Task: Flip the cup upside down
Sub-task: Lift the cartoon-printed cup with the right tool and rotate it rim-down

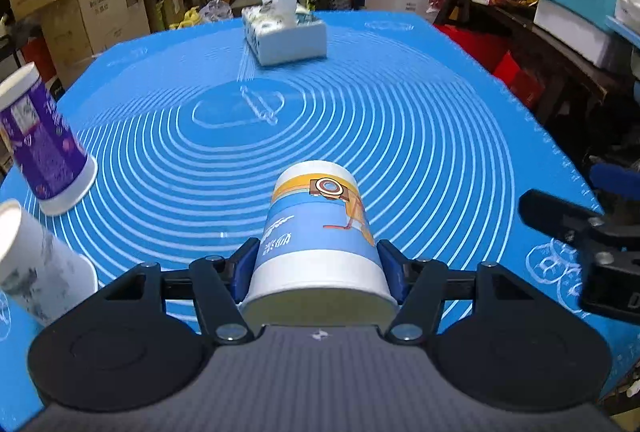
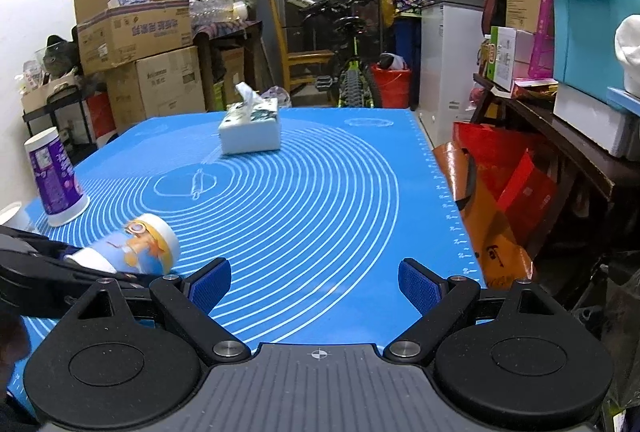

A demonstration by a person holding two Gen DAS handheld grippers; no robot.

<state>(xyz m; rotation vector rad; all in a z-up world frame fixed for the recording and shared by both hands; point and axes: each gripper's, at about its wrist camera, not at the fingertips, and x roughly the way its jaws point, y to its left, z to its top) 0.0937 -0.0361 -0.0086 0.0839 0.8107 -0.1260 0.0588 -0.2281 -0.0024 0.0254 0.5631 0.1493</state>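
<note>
My left gripper [image 1: 318, 270] is shut on a blue, white and orange paper cup [image 1: 320, 228]. The cup lies tilted on its side, base pointing away from the camera, rim toward it, above the blue mat [image 1: 400, 136]. The same cup [image 2: 138, 250] shows at the left in the right wrist view, held by the left gripper [image 2: 86, 266]. My right gripper [image 2: 315, 286] is open and empty over the near part of the mat [image 2: 320, 192]; it also shows at the right edge of the left wrist view [image 1: 576, 232].
A purple cup [image 1: 44, 144] stands upside down at the left, also in the right wrist view [image 2: 54, 178]. A white patterned cup [image 1: 36, 268] stands upside down nearer. A tissue box [image 1: 286, 32] sits at the far side. Cardboard boxes [image 2: 136, 28], shelves and a bicycle surround the table.
</note>
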